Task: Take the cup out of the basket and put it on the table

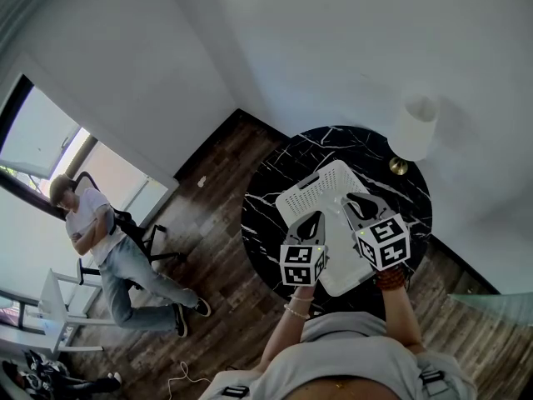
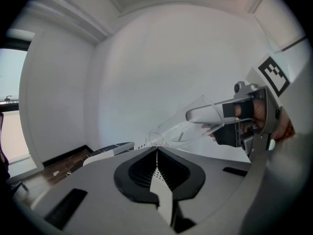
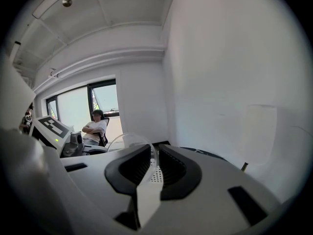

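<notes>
The right gripper [image 3: 154,151] pinches the cup [image 2: 178,130] by its rim, tilted, apparently to clear the basket [image 1: 325,182], while the left gripper [image 2: 156,150] hovers closed and empty beside it.

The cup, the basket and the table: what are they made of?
The cup looks like clear glass or plastic: the wall shows through it. The basket seems white plastic, matte, with tiny holes. The table is smooth black stone or a stone look, with white veins.

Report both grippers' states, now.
The left gripper: closed on the basket wall.
The right gripper: closed on the rim of the clear cup.
</notes>
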